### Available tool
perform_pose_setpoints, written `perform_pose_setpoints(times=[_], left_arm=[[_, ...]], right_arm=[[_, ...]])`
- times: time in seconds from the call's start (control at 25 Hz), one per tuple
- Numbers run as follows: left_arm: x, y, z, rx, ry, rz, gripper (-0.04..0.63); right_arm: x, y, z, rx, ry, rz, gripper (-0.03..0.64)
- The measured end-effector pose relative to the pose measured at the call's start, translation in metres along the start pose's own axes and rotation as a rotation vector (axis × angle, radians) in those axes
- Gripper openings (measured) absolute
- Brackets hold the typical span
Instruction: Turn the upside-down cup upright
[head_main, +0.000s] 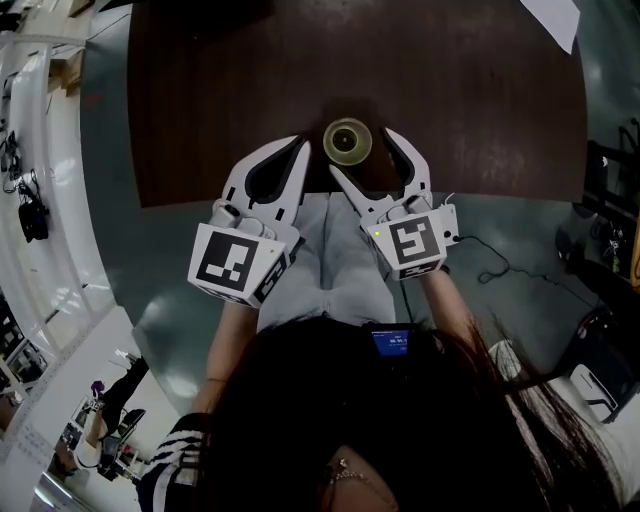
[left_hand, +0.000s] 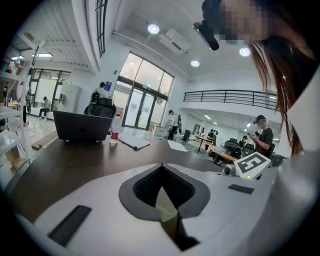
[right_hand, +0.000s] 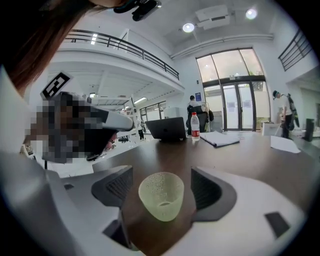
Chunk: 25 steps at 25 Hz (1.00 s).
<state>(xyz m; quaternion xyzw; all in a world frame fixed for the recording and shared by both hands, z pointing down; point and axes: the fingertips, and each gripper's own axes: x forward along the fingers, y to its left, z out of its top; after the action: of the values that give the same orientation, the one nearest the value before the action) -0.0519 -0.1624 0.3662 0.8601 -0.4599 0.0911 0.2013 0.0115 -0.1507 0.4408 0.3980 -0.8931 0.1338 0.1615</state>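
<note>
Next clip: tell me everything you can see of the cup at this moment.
The cup is a small tumbler, pale yellow-green and translucent, plastic or glass by its look, with a pebbled wall that tapers to a narrower base. It stands upright, mouth up, on the dark brown table, close to the edge nearest the person. It sits between the open jaws of the right gripper, and neither pad touches it. It looks empty.

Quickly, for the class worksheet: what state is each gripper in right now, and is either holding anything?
Left gripper: closed, holding nothing.
Right gripper: open; the cup stands upright between its fingers, not gripped.
</note>
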Motion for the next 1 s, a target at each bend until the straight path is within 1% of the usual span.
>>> perform_pose_setpoints(times=[0.32, 0.48, 0.8, 1.0], left_arm=[[-0.002, 0.008, -0.014, 0.001, 0.036, 0.006, 0.002], [-0.001, 0.011, -0.012, -0.005, 0.026, 0.019, 0.002], [0.003, 0.013, -0.02, -0.011, 0.045, 0.022, 0.002], [0.002, 0.014, -0.024, -0.013, 0.054, 0.022, 0.002]], right_arm=[[0.018, 0.004, -0.04, -0.019, 0.089, 0.01, 0.377], [0.028, 0.004, -0.053, -0.024, 0.119, 0.011, 0.385], [0.042, -0.002, -0.056, -0.007, 0.098, 0.002, 0.385], [0.044, 0.0, -0.054, -0.017, 0.084, 0.009, 0.383]])
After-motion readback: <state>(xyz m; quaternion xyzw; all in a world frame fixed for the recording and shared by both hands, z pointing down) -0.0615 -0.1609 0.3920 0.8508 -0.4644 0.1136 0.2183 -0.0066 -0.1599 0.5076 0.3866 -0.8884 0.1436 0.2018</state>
